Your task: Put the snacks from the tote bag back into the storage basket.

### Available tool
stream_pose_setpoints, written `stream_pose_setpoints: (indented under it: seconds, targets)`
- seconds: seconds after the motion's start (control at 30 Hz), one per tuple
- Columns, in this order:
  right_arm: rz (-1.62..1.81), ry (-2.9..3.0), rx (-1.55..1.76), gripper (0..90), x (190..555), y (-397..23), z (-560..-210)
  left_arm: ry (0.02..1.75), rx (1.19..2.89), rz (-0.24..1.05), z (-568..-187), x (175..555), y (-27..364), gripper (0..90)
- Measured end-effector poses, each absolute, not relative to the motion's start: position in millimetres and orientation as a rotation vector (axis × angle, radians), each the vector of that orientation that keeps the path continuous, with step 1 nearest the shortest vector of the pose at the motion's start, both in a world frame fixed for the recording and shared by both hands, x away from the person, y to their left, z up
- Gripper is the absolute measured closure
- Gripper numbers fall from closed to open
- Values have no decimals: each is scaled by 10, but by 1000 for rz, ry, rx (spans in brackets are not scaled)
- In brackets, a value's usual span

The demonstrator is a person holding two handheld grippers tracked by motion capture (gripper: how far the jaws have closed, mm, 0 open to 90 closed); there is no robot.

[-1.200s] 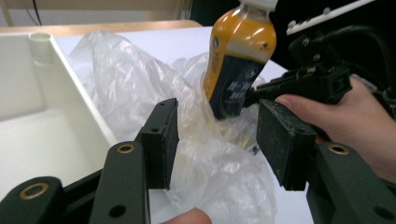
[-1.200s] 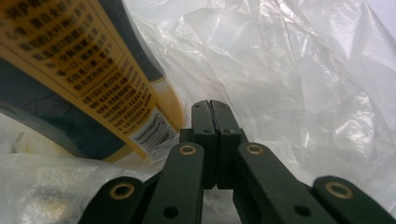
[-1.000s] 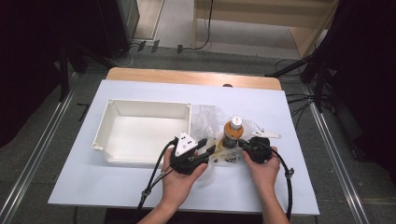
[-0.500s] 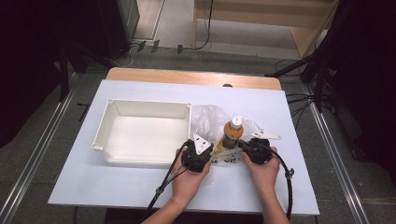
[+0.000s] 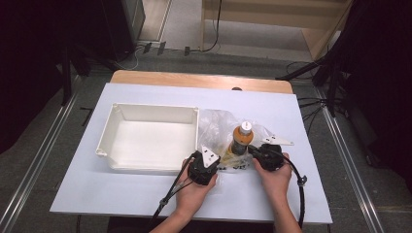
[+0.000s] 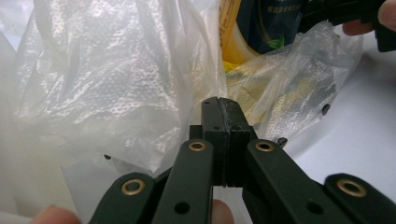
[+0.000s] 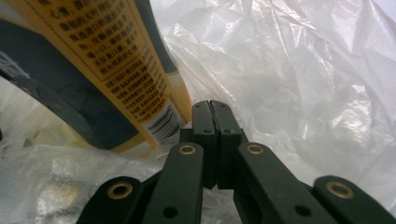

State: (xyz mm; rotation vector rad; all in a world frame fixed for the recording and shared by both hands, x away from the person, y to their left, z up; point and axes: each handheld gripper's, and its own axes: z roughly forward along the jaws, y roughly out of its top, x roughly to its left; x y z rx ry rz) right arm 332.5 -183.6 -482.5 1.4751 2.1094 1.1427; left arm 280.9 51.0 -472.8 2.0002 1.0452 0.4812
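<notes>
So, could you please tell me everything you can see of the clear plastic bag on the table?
The plastic bag is thin, clear and heavily crinkled, lying on the white table just right of the white tray. An orange bottle with a pale cap stands in it, its yellow and dark label visible through the film. The left gripper is shut at the bag's near edge and the right gripper is shut beside the bottle's base; whether film is pinched between either pair of jaws is unclear.

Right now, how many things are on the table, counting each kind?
Trays: 1
Plastic bags: 1
Bottles: 1
Grippers: 2, left and right
Total: 5
</notes>
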Motion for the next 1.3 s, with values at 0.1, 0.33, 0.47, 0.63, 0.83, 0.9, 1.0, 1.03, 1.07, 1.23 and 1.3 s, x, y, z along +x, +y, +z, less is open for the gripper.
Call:
stream_pose_setpoints:
  seconds: [0.1,0.33,0.47,0.63,0.83,0.9,1.0,1.03,1.07,1.23,1.3]
  targets:
    - [1189,2100,1474,800,3312,-1864,-4799,1039,1981,500,-4742,2793,520,900]
    - [1229,2070,1421,615,3230,-1934,-4655,1037,2001,500,-4756,2794,501,900]
    - [1273,2065,1361,527,3138,-1983,-4508,1029,2017,506,-4760,2793,491,900]
    - [1276,2070,1318,474,3086,-2000,-4408,1040,2005,503,-4760,2796,498,900]
    - [1297,2047,1267,420,2999,-2046,-4274,1039,2005,504,-4760,2796,496,900]
    - [1318,2050,1254,401,2979,-2051,-4236,1039,2004,500,-4761,2798,498,900]
    - [1347,2072,1223,387,2970,-2025,-4187,1042,2000,491,-4761,2802,500,900]
    - [1365,2083,1216,381,2968,-2010,-4171,1044,1996,490,-4761,2802,501,900]
    - [1371,2092,1201,377,2970,-1991,-4160,1044,1998,488,-4760,2803,505,900]
    - [1350,2113,1194,343,2989,-1886,-4145,1051,1987,487,-4758,2806,513,900]
    - [1345,2108,1197,315,3007,-1825,-4141,1051,1985,479,-4756,2808,518,900]
